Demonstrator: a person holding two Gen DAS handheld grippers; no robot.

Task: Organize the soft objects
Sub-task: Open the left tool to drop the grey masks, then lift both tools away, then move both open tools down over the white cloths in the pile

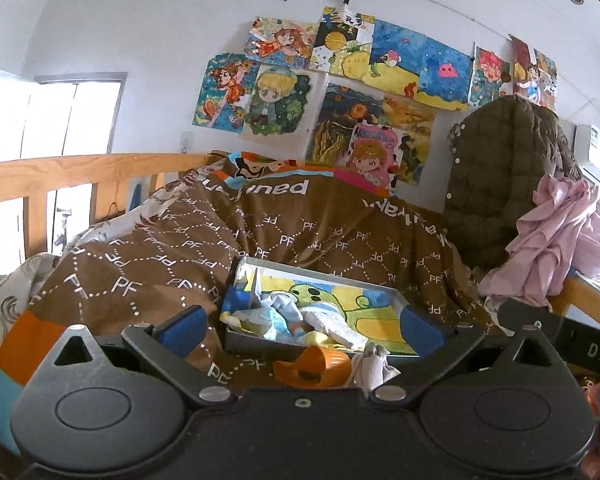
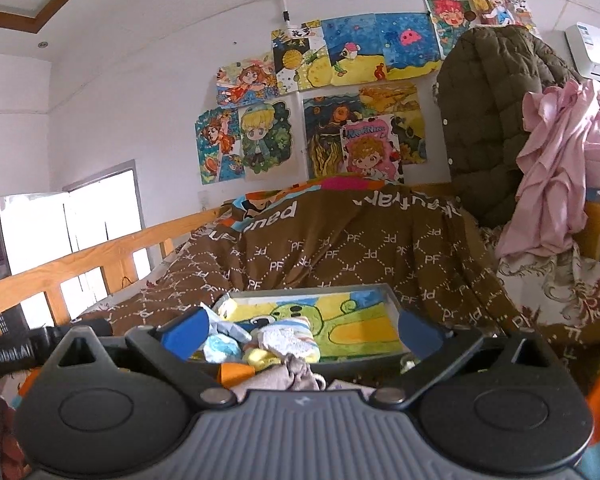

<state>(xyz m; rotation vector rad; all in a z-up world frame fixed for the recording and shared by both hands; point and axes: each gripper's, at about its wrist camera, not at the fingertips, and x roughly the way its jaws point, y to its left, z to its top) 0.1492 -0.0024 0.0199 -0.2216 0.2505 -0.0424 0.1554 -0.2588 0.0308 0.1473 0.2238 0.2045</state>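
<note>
A shallow grey box (image 1: 400,300) (image 2: 392,300) lined with a yellow-and-green cartoon picture rests on the brown quilt. At its near left end lie several rolled socks: a white-and-blue pair (image 1: 284,320), a striped white one (image 2: 288,340), a light blue one (image 2: 220,346) and a yellow one (image 2: 258,356). In front of the box lie an orange item (image 1: 314,368) (image 2: 234,372) and a grey sock (image 1: 374,364) (image 2: 292,374). My left gripper (image 1: 300,330) is open, its blue pads either side of the box's near end. My right gripper (image 2: 302,330) is open likewise, nothing held.
The brown "PF" quilt (image 1: 180,256) (image 2: 340,256) is heaped over the bed. A wooden rail (image 1: 60,172) (image 2: 80,260) runs along the left. A dark green padded jacket (image 1: 500,160) (image 2: 488,120) and pink cloth (image 1: 560,240) (image 2: 560,168) hang at the right. Drawings cover the wall.
</note>
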